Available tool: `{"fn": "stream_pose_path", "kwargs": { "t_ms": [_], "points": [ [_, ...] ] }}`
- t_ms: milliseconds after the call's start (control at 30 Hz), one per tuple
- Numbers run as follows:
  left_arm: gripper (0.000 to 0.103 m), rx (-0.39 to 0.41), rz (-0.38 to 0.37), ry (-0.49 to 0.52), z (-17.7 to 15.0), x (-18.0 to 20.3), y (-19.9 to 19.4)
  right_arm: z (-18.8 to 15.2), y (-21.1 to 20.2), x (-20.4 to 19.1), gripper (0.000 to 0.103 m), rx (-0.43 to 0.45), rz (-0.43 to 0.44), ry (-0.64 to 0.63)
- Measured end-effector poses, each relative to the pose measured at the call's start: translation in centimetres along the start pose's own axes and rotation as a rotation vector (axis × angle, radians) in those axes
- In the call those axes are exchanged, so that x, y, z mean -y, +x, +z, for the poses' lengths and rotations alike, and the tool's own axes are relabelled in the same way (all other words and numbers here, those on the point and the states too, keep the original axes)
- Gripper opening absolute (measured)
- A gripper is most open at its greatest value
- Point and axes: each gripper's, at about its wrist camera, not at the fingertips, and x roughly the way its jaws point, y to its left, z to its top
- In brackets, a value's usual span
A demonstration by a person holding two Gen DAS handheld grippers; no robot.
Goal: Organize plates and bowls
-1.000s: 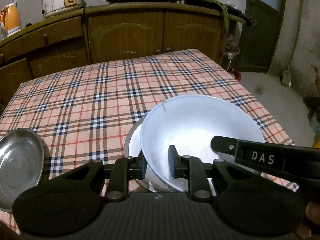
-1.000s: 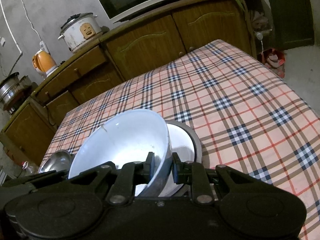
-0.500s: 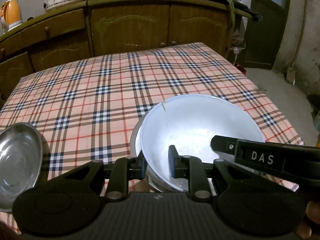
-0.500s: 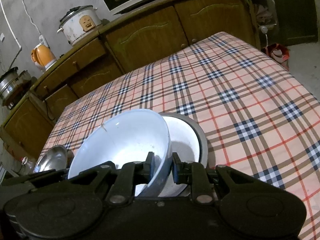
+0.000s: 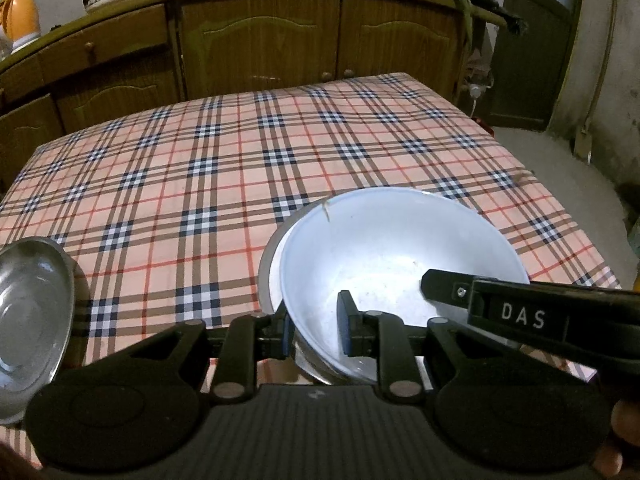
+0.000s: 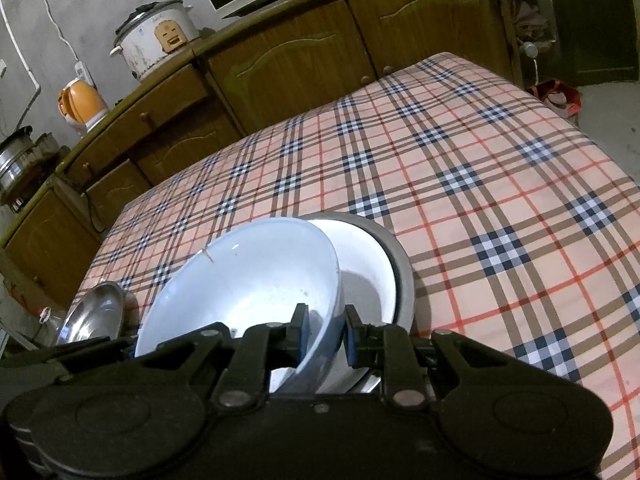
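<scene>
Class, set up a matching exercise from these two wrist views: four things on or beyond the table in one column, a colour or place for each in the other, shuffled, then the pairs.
1. white bowl
2. steel plate
3. kettle
4. rice cooker

A. orange
B. on the cupboard, white with a tan panel
C. clamped by both grippers
D. table's left edge, shiny

Pairs: 1-C, 2-D, 3-A, 4-B

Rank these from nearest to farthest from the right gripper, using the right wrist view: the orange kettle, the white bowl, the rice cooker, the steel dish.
1. White bowl: its rim is clamped in the right gripper.
2. Steel dish: left of the bowl, at the table's near edge.
3. Orange kettle: on the cabinet, far left.
4. Rice cooker: on the cabinet, further back.
</scene>
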Motion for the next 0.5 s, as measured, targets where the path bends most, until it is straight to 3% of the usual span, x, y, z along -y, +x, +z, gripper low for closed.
{"fn": "stream_pose_path", "kwargs": {
  "t_ms": [500],
  "points": [
    [0.025, -0.016, -0.017, 0.001, 0.2, 0.4, 1.6, 0.2, 1.0, 0.6, 0.025, 0.012, -0.034, -0.008]
  ]
}}
